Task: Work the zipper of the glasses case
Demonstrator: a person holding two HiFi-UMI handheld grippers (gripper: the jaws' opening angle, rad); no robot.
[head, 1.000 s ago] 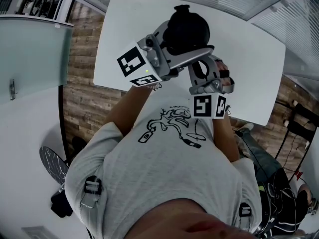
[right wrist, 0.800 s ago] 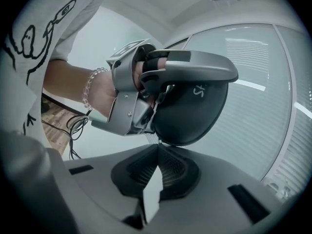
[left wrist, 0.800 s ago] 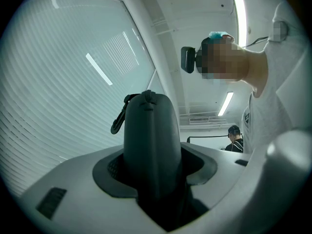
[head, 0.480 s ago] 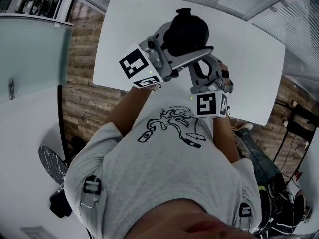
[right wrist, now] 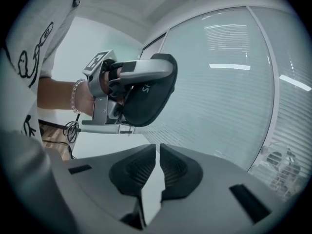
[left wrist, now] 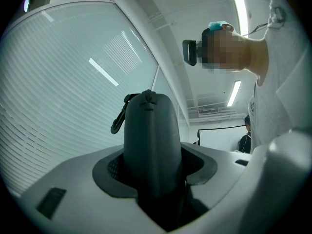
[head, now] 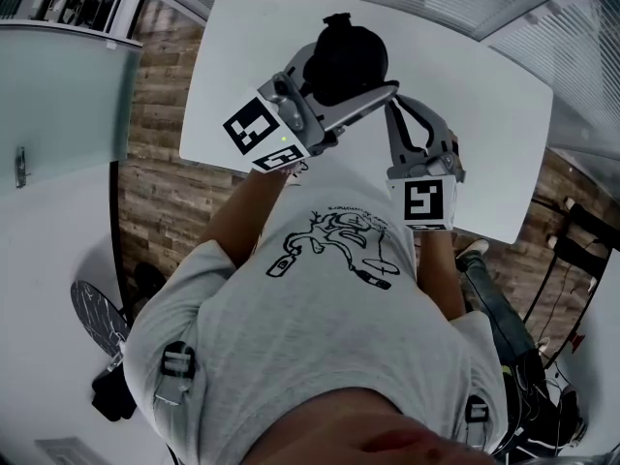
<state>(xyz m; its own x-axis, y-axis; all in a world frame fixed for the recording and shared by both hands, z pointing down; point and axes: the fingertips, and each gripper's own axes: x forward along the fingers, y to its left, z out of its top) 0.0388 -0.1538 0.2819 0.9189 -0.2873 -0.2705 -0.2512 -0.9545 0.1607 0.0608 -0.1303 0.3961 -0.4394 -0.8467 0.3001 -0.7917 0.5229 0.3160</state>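
Case (head: 349, 56): dark and rounded. It stands up out of your left gripper, raised clear of the table (head: 484, 95) and over its near half.
Left gripper (left wrist: 155, 169): the jaws are clamped on the case's lower end, one pad on each broad face. This grip leaves the top end and the rim free for the other tool.
Loop (left wrist: 117, 123): a dark tab hangs beside the top of the case. You cannot tell from here whether it is the zipper pull or a carrying clip.
Right gripper (right wrist: 158, 152): it is near the case but apart from it, with the jaws aimed past its underside. The jaws are closing, with a thin slit between the pads and nothing in it.
Why the case is lifted: judged, holding it in the air lets you turn the rim toward the free gripper.
Step in hand: judged, you are lining up to pinch the pull, and no pinch has been made yet.
Risk: a small tab may slip from nearly closed pads, so open them before you approach.
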